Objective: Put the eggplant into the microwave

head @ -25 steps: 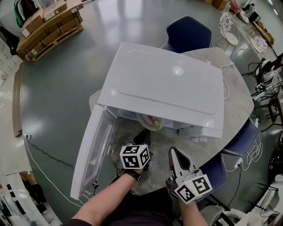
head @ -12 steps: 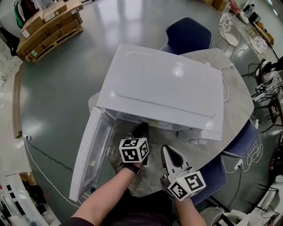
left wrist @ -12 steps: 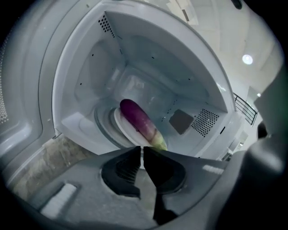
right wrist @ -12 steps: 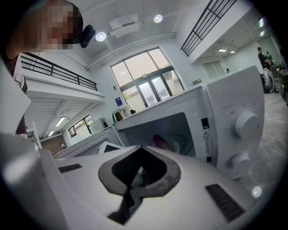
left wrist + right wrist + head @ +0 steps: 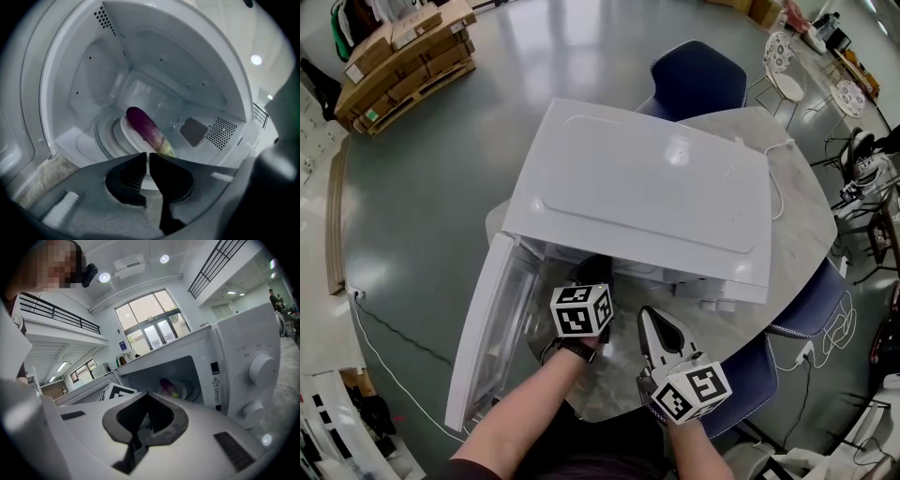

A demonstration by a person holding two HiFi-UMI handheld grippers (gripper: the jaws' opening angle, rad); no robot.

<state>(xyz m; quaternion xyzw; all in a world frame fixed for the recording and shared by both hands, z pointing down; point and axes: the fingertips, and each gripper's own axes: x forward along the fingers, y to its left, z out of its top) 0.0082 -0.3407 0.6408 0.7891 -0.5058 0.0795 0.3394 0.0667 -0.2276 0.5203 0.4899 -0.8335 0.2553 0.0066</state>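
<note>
The purple eggplant [image 5: 145, 125] lies on a white plate [image 5: 123, 129] on the turntable inside the white microwave [image 5: 647, 187]. The microwave door [image 5: 487, 328] hangs wide open to the left. My left gripper [image 5: 147, 157] reaches into the front of the cavity, a short way from the plate, with its jaws shut on nothing. In the head view the left gripper [image 5: 594, 269] sits at the opening, and the microwave's top hides the eggplant. My right gripper [image 5: 654, 321] stays outside, in front of the microwave, also shut and empty. Past its jaws the eggplant [image 5: 166, 386] shows in the cavity.
The microwave stands on a round marble-look table [image 5: 806, 216] with its knobs [image 5: 260, 369] to the right of the cavity. Blue chairs [image 5: 698, 75] [image 5: 811, 300] ring the table. A white cable [image 5: 780, 187] runs over the tabletop. Stacked cartons [image 5: 403, 56] sit far off.
My left gripper has moved forward into the microwave opening. The plate that showed under the microwave's front edge is now hidden in the head view. The right gripper has barely shifted.
</note>
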